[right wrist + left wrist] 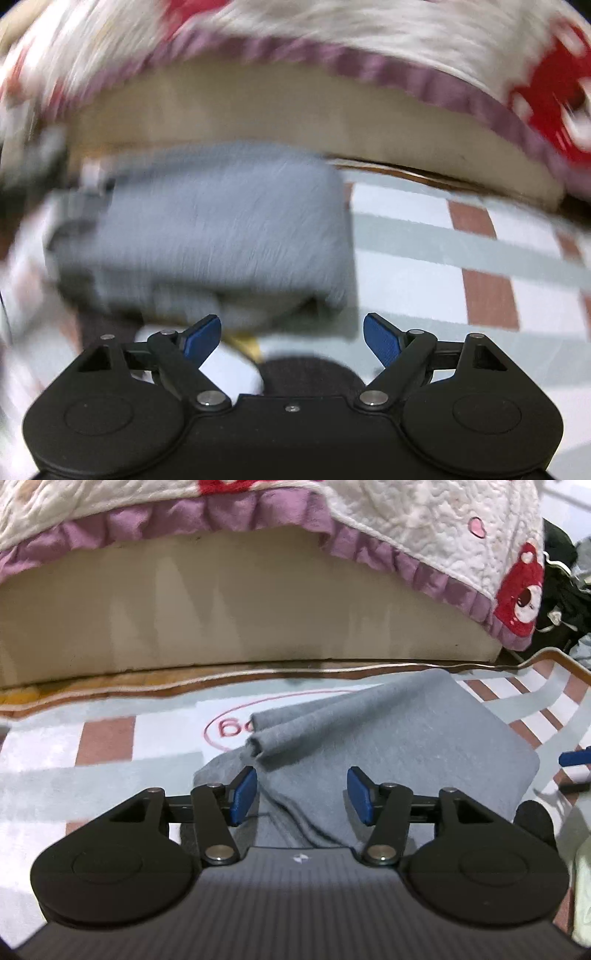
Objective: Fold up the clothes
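Observation:
A grey folded garment (388, 738) lies on a patterned mat (110, 746), with rolled folds on its left part. My left gripper (302, 794) is open just above the garment's near edge, with nothing between its blue pads. In the blurred right wrist view the same grey garment (221, 232) lies ahead and to the left. My right gripper (291, 341) is open and empty just short of the garment's near edge. A blue tip of the right gripper (574, 757) shows at the right edge of the left wrist view.
A bed base (221, 609) with a white, purple-frilled quilt (424, 524) stands right behind the mat. Dark clothes (561, 590) are piled at the far right. A dark object (310, 376) and a white one (236, 369) lie under the right gripper.

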Available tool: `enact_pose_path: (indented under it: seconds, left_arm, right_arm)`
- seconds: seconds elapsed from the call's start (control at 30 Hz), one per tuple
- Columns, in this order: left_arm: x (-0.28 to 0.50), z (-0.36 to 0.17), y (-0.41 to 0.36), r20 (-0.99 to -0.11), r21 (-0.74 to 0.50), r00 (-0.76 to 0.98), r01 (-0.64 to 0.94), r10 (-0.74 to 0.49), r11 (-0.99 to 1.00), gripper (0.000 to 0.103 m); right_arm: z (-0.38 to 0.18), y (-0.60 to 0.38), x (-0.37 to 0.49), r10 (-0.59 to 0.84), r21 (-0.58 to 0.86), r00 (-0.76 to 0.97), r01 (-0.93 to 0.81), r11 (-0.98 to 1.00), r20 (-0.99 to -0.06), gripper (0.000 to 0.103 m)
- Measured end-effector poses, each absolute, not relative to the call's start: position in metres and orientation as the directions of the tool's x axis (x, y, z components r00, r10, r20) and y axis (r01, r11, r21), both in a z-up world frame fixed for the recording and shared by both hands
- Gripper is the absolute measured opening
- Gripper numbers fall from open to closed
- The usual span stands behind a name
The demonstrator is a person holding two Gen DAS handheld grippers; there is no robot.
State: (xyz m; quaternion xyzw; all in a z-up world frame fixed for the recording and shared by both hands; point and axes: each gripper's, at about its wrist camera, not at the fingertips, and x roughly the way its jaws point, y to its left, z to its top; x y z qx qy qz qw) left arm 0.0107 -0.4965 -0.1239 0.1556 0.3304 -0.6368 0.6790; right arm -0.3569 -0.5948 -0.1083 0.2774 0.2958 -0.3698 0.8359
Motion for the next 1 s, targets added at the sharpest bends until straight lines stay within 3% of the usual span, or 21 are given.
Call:
enact_pose_path:
  seconds: [0.1, 0.2, 0.4, 0.5, 0.6, 0.73, 0.77, 0.83, 1.0]
  left_arm:
    - [0.043, -0.138, -0.49, -0.669, -0.399, -0.051, 0.866, -0.741, 0.3, 0.054]
    - [0.062, -0.149, -0.472, -0.643, -0.538, -0.139, 0.781, -0.753, 0.316, 0.054]
    - [0.066, -0.173, -0.454, -0.691, -0.555, -0.174, 0.75, -0.702, 0.36, 0.06]
    - [0.07, -0.192, -0.454, -0.625, -0.652, -0.225, 0.677, -0.747, 0.341, 0.068]
    - [0.072, -0.201, -0.458, -0.558, -0.725, -0.269, 0.619, -0.785, 0.303, 0.068]
    - [0.077, -0.207, -0.465, -0.502, -0.798, -0.333, 0.534, -0.798, 0.28, 0.068]
    - [0.078, -0.207, -0.465, -0.493, -0.813, -0.343, 0.51, -0.8, 0.282, 0.065]
    - [0.081, -0.205, -0.466, -0.48, -0.832, -0.359, 0.476, -0.8, 0.285, 0.048]
    - [0.082, -0.195, -0.471, -0.474, -0.836, -0.372, 0.475, -0.798, 0.275, 0.044]
  right_arm:
    - [-0.107, -0.627, -0.382, -0.427, 0.56, 0.676, 0.737, 0.379, -0.6, 0.088]
    - [-0.121, -0.651, -0.39, -0.434, 0.694, 0.712, 0.681, 0.235, -0.552, 0.089]
    - [-0.15, -0.678, -0.369, -0.359, 0.661, 0.686, 0.72, 0.213, -0.632, 0.089]
    - [-0.159, -0.68, -0.357, -0.289, 0.643, 0.687, 0.727, 0.242, -0.667, 0.089]
    - [-0.16, -0.679, -0.347, -0.239, 0.588, 0.661, 0.746, 0.311, -0.712, 0.089]
    - [-0.162, -0.682, -0.351, -0.215, 0.626, 0.69, 0.72, 0.299, -0.691, 0.089]
    - [-0.163, -0.682, -0.352, -0.209, 0.638, 0.698, 0.713, 0.292, -0.685, 0.089]
    - [-0.166, -0.682, -0.352, -0.197, 0.647, 0.704, 0.706, 0.286, -0.682, 0.089]
    - [-0.178, -0.692, -0.341, -0.175, 0.667, 0.714, 0.697, 0.261, -0.678, 0.091]
